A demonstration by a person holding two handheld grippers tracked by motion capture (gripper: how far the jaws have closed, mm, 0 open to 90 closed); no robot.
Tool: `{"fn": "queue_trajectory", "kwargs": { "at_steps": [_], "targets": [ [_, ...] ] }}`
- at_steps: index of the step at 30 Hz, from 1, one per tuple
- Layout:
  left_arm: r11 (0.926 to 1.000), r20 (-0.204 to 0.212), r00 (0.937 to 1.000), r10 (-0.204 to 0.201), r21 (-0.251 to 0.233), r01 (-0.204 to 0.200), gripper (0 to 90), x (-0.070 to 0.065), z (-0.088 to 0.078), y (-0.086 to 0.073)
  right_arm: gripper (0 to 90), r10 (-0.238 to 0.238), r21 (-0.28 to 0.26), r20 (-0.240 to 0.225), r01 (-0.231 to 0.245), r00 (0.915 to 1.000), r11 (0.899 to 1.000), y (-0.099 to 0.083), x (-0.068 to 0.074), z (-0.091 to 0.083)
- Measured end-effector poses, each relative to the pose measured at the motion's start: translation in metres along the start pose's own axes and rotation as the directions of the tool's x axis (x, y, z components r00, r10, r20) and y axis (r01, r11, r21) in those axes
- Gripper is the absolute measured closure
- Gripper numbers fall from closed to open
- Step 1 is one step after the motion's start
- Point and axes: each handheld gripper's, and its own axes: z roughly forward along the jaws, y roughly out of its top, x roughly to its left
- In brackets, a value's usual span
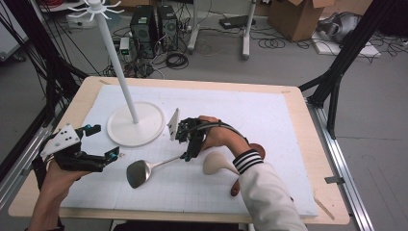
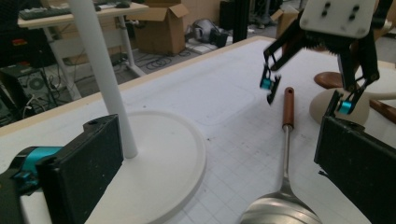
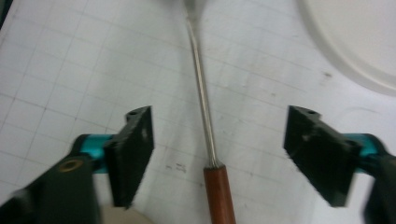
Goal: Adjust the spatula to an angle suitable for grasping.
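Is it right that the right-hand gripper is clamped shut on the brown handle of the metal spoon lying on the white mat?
Not quite. The right gripper is open: in the right gripper view its jaws stand wide apart on either side of the spoon, touching neither the brown handle nor the stem. The spoon does lie flat on the white mat.

- White stand (image 1: 134,122), round base near the bench's left edge, pole upright.
- Cream spoon (image 1: 217,162) lying toward the near edge, right of centre.
- Cardboard box (image 1: 297,17) on the floor beyond the far right corner.
- Computer towers (image 1: 154,26) beyond the far edge.
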Motion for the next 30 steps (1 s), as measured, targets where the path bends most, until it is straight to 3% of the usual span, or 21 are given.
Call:
{"fn": "queue_trajectory", "kwargs": {
  "at_steps": [2,5,8,10,11,13,16,22,25,27,30],
  "targets": [
    [0.9997,-0.003,0.9998,0.017,0.017,-0.017,1.7,-0.001,0.001,0.005,14.3,0.029,-0.073,0.019,-0.028,0.9994,0.997,-0.005,0.002,-0.011],
    [0.9986,0.005,0.9990,0.044,0.029,-0.045,1.7,-0.004,0.002,0.014,8.8,0.066,-0.136,0.034,-0.061,0.9972,0.989,-0.011,0.009,-0.023],
    [0.9956,0.018,0.9972,0.073,0.057,-0.074,1.7,-0.008,0.005,0.023,8.8,0.114,-0.175,0.066,-0.101,0.9913,0.979,-0.016,0.013,-0.030],
    [0.9910,0.029,0.9947,0.099,0.089,-0.101,1.7,-0.010,0.008,0.028,8.7,0.118,-0.180,0.097,-0.099,0.9883,0.979,-0.017,0.017,-0.037],
    [0.9880,0.038,0.9930,0.111,0.103,-0.115,1.7,-0.012,0.010,0.031,8.7,0.123,-0.205,0.107,-0.099,0.9866,0.974,-0.019,0.018,-0.041],
    [0.9838,0.063,0.9901,0.126,0.121,-0.132,1.7,-0.014,0.013,0.036,3.8,0.162,-0.274,0.114,-0.125,0.9803,0.954,-0.024,0.022,-0.050],
    [0.9767,0.112,0.9847,0.133,0.154,-0.150,1.7,-0.016,0.020,0.044,0.6,0.182,-0.295,0.143,-0.133,0.9729,0.946,-0.032,0.027,-0.058],
    [0.9560,0.136,0.9780,0.158,0.227,-0.186,1.7,-0.017,0.039,0.059,0.6,0.229,-0.360,0.191,-0.149,0.9545,0.921,-0.051,0.041,-0.074],
    [0.9393,0.182,0.9663,0.182,0.259,-0.225,1.7,-0.018,0.049,0.066,0.4,0.269,-0.404,0.202,-0.170,0.9418,0.899,-0.062,0.047,-0.081],
    [0.9321,0.203,0.9624,0.180,0.277,-0.233,1.7,-0.020,0.057,0.070,0.2,0.289,-0.436,0.208,-0.175,0.9346,0.883,-0.068,0.050,-0.085],
    [0.9096,0.233,0.9528,0.194,0.321,-0.264,1.7,-0.024,0.070,0.075,0.2,0.312,-0.468,0.221,-0.181,0.9239,0.865,-0.077,0.055,-0.091]
  ]
}}
